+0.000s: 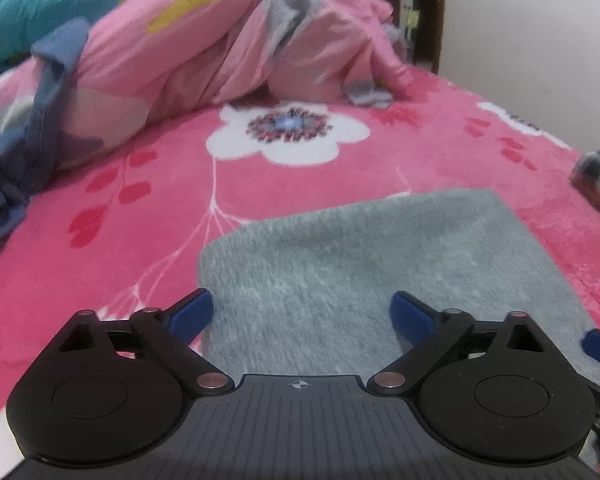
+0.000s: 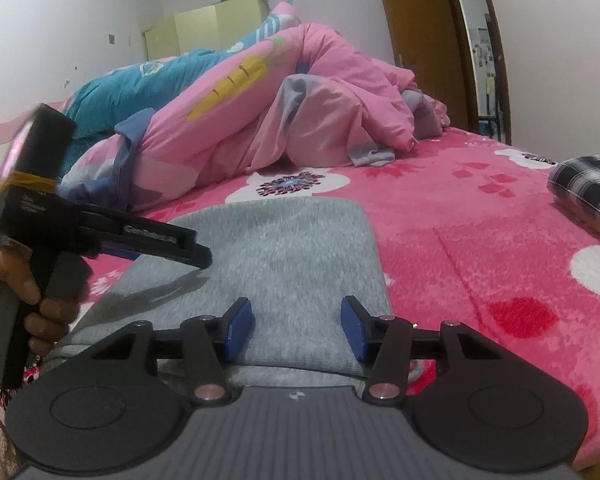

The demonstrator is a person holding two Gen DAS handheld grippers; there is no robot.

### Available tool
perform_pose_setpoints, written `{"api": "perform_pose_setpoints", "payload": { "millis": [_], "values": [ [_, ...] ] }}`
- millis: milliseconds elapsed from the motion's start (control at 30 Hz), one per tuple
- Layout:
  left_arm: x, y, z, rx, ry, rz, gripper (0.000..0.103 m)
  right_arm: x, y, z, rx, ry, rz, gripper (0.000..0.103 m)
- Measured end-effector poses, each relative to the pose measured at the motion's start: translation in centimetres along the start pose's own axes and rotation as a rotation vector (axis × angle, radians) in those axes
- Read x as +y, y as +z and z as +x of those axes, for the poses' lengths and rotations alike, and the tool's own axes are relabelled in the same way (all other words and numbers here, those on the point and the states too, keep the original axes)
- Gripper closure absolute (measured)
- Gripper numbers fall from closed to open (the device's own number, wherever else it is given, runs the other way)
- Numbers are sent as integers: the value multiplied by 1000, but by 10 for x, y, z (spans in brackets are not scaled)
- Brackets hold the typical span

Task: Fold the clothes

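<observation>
Here both grippers hover over the folded grey garment (image 2: pixel 284 248), left gripper (image 1: pixel 302 316) spread wide, right gripper (image 2: pixel 297 328) half apart, both empty; next likely gripping the near edge.

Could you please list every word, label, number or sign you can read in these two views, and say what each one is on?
No text can be read in either view.
Pale lettering on the side of the left gripper, seen from the right wrist camera: too blurred to read.
Small crosshair mark, no letters, on the grey body behind the right gripper.
Papers on the wooden door frame: too small to read.
</observation>
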State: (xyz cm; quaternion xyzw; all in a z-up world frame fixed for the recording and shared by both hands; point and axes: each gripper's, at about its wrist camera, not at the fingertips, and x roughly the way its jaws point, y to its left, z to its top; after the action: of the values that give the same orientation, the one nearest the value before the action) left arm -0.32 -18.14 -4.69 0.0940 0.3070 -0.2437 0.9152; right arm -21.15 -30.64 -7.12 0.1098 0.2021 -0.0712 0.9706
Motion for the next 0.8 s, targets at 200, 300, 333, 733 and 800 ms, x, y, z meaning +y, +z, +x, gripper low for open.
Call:
{"api": "perform_pose_setpoints", "payload": {
  "millis": [200,300,333,733,800],
  "values": [
    [-7,-44,-63,-171,-68,121,7,1,-2,-1,-14,-3,-1,51],
    [-8,-73,-60,-87,-108,112,9,2,-3,0,-16,-7,-2,50],
    [-6,-79,-59,-96,-107,80,9,2,-3,0,-14,-10,-8,50],
    [25,-88,-65,-89,-173,-91,9,7,-1,-29,27,-42,-18,50],
    [34,-90,-71,-107,-181,-117,10,6,5,-38,29,-62,15,50]
  ]
}}
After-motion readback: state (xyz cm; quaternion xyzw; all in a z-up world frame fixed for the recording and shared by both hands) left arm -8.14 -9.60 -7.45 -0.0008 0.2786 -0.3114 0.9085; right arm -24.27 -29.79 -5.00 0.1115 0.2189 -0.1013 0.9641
